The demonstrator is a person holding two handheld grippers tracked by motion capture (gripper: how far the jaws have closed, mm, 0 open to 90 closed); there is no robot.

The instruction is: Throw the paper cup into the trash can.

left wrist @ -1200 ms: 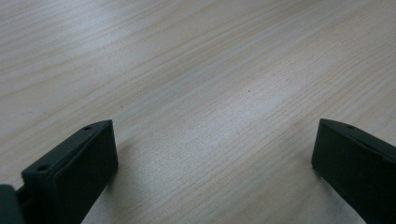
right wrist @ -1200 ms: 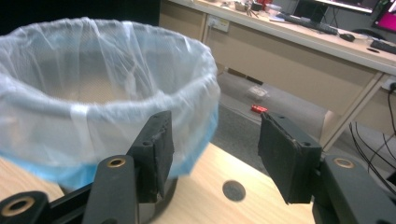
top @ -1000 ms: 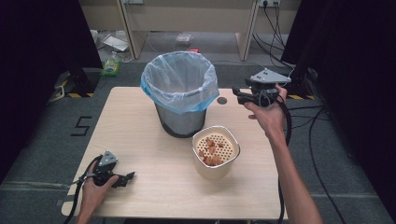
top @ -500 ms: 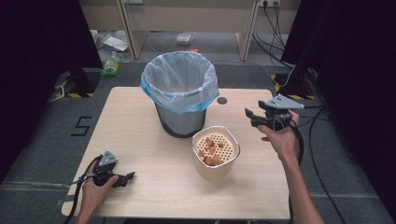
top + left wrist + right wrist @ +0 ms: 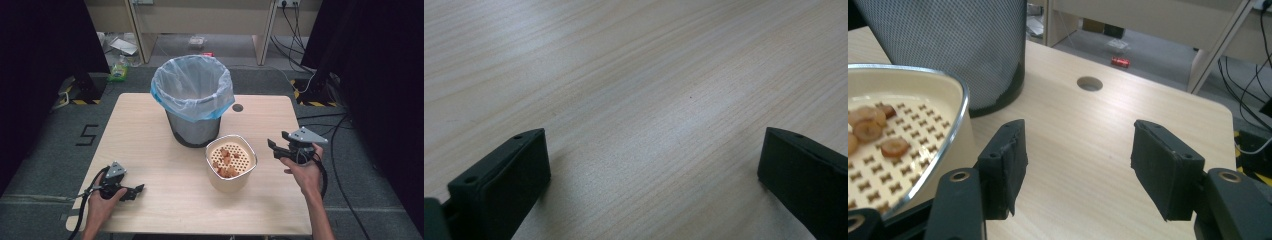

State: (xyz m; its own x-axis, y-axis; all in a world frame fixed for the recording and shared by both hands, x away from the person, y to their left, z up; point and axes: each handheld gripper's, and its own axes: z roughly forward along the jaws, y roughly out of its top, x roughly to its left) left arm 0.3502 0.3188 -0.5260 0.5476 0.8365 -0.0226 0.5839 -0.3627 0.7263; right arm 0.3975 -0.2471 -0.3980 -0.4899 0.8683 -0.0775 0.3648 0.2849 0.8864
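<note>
A mesh waste bin lined with a pale blue bag stands at the table's back middle. In front of it sits a cream container with a perforated insert holding brown food pieces; the right gripper view shows its rim and the pieces. My right gripper hovers open just right of the container, jaws pointing toward it, nothing between them. My left gripper rests open on the table's front left corner, jaws wide over bare wood.
The wooden table has a round cable hole behind the container. Cables trail over the floor to the right. A shelf unit and litter lie on the floor beyond the table's far edge.
My right gripper has come down and toward the front, from beside the bin's rim to just right of the container. The left gripper has stayed put.
</note>
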